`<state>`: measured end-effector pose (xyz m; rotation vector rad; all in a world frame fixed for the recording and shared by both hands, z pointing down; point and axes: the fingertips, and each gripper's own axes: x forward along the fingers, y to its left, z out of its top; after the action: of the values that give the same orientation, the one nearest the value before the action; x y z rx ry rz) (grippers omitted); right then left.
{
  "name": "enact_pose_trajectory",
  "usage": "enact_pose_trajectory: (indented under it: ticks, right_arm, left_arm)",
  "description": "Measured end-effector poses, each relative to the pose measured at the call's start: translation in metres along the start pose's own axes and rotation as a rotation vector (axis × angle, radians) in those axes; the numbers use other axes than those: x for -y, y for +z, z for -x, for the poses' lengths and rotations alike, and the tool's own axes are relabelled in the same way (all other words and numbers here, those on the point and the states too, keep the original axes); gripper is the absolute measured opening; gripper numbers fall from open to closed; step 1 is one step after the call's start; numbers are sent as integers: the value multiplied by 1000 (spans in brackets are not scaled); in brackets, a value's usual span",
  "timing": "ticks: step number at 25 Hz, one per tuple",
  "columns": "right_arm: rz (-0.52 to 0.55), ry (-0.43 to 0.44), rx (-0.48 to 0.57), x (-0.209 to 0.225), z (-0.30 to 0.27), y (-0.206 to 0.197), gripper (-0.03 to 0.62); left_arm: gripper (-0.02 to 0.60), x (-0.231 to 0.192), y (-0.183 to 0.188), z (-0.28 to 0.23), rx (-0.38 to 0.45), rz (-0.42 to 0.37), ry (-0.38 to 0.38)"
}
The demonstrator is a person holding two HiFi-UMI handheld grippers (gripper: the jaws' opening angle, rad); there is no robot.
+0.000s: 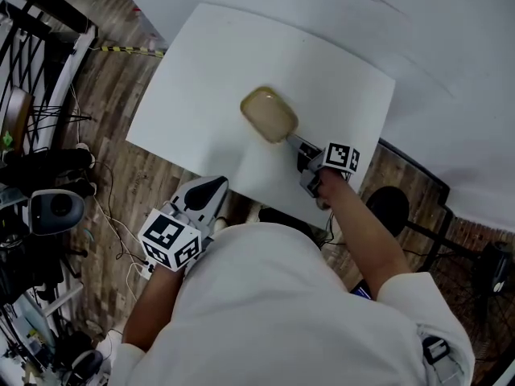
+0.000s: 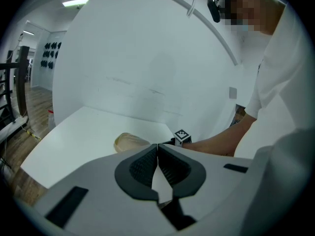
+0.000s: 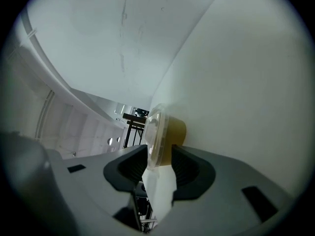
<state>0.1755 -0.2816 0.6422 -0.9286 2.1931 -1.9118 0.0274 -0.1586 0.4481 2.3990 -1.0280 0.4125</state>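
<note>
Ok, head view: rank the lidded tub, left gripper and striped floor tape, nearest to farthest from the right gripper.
1. Lidded tub, in the right gripper's jaws.
2. Left gripper, at the near edge of the table.
3. Striped floor tape, upper left.

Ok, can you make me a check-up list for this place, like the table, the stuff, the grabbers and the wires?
Surface: white table, holds one tub.
Job's things: tan tub with clear lid.
Clutter: nothing seen.
Grippers: right gripper clamped on the tub's edge; left gripper shut, empty, beside the near table edge.
Cables: loose cables on the floor, left.
Surroundings: wooden floor, black equipment, white wall.
</note>
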Motion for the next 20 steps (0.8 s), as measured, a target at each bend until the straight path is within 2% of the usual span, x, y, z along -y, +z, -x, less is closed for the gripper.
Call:
enact_pose_trajectory:
  ticks: [2,5,14,20]
  right_arm:
    - [-17,10,5,0,-1,0,123]
    - [-38,30,24,-5,0,0,81]
    - [-92,60,102,-20,15,0,51]
    - [-74,84,158,-40,27,-5,46]
  left_arm:
    - [18,-1,0,0,-2,-2,-2]
    - [18,-3,-1,7,-2,-2,-3]
    - [18,-13,-9,32,19,-4,-17]
    - [18,-15,-11,53,46,-8,-44]
